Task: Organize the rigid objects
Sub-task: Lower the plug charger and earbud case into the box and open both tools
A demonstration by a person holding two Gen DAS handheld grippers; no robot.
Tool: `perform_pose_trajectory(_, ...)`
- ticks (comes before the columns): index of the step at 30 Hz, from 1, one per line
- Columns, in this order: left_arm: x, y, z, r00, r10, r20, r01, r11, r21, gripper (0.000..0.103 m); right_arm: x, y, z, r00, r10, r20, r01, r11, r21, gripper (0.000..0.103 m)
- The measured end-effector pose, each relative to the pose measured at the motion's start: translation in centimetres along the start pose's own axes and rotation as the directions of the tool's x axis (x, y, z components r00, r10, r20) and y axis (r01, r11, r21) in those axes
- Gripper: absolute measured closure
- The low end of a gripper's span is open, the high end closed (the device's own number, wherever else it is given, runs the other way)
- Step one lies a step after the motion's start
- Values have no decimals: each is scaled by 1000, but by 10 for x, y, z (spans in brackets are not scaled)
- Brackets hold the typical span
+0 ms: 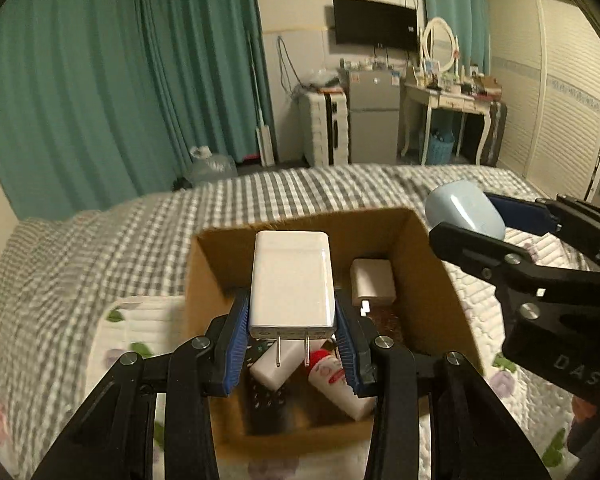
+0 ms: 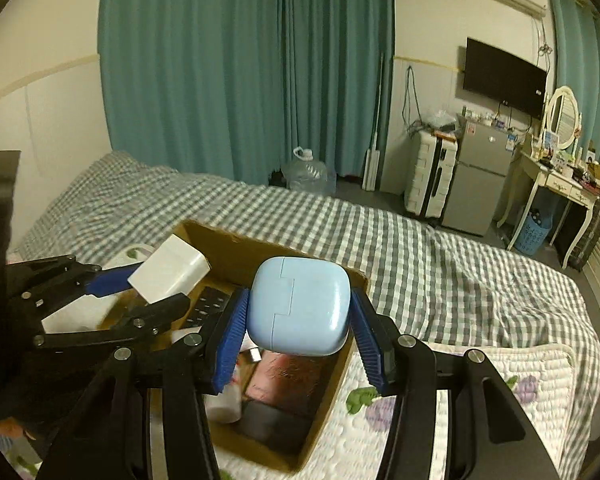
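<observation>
My left gripper (image 1: 292,320) is shut on a white plug charger (image 1: 292,280), prongs toward the camera, held above the open cardboard box (image 1: 432,280). My right gripper (image 2: 298,320) is shut on a light blue rounded case (image 2: 300,304), held over the box's right side (image 2: 332,380). Inside the box lie a second white charger (image 1: 372,282), a white block (image 1: 270,368), a white bottle with a red label (image 1: 336,384) and a black remote (image 2: 210,306). The right gripper with the blue case (image 1: 464,210) shows at the right of the left wrist view; the left gripper with its charger (image 2: 168,270) shows at the left of the right wrist view.
The box sits on a bed with a grey checked blanket (image 2: 440,280) and a white floral quilt (image 2: 500,376). Teal curtains (image 2: 240,60), a water jug (image 2: 308,172), a suitcase (image 2: 430,176), a small fridge (image 2: 476,176) and a dressing table (image 2: 556,176) stand beyond.
</observation>
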State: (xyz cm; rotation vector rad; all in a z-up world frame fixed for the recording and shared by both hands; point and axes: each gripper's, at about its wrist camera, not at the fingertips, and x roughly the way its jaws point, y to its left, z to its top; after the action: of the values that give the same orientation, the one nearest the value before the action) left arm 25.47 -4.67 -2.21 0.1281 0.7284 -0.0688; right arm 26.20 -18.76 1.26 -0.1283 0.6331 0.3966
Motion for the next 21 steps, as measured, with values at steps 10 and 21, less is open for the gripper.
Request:
perform_pose_trajectory(10,66,-4,-4,994,-32,-103,31,999,-18,62,58,-19,-10,995,44,-92,-41,999,24,52)
perform_pose_trajectory(21,90,-8,-4,974,-62,-217,50,997,-57,52,51,-32,-13,995,47,-87,-43,998,51,52)
